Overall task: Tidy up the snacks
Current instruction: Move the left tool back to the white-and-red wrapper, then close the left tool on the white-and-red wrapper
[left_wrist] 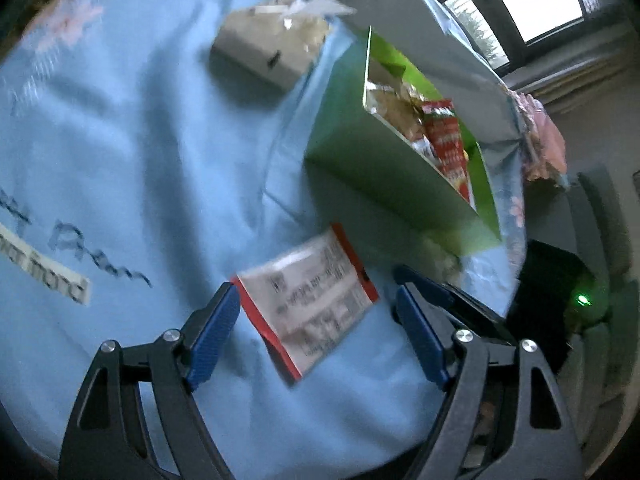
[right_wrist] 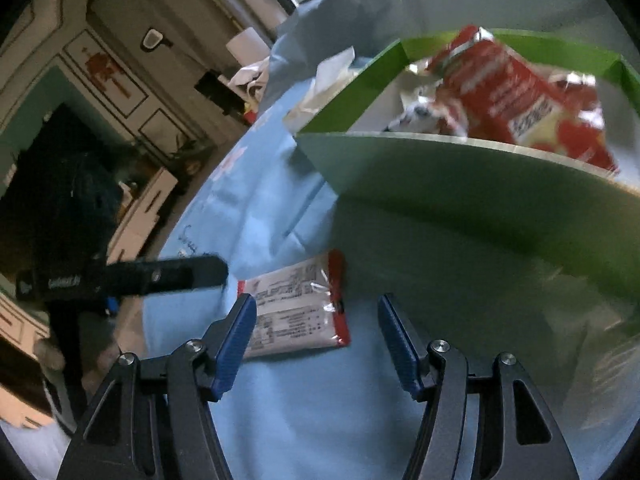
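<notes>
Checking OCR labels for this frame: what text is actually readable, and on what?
None reads cleanly.
White strip on the blue cloth: dark print, perhaps "more", unsure.
Handwriting on the cloth: blurred.
Red-edged snack packet: fine print, unreadable in either view.
Red bag in the green box: barcode and white print, blurred.
Black bar: small white logo, unreadable.
</notes>
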